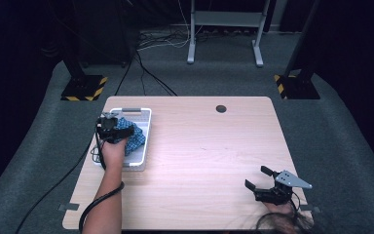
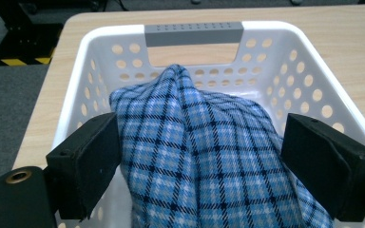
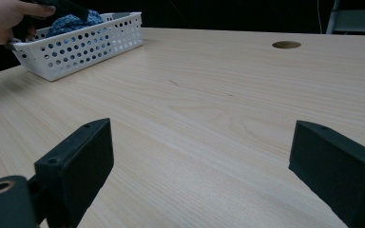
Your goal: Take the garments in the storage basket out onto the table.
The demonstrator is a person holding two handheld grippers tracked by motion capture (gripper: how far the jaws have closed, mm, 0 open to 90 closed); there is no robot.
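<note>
A blue plaid cloth (image 2: 204, 156) lies bunched in a white perforated basket (image 2: 90, 45) with a grey handle, at the table's left side (image 1: 145, 141). My left gripper (image 2: 199, 142) hangs over the basket (image 1: 112, 127), open, its jaws spread wide on either side of the cloth's hump and close against it. The cloth (image 1: 135, 136) pokes out to the right of the hand. My right gripper (image 1: 259, 178) rests low near the front right corner of the table, open with only bare wood between its jaws (image 3: 199, 156). In the right gripper view the basket (image 3: 85, 45) and cloth (image 3: 71, 20) sit far off at the left.
The light wooden table (image 1: 204, 156) has a round cable hole (image 1: 221, 108) near its far edge. Beyond it are a grey metal frame (image 1: 224, 29), loose cables on the floor and two posts with yellow-black striped bases (image 1: 84, 87).
</note>
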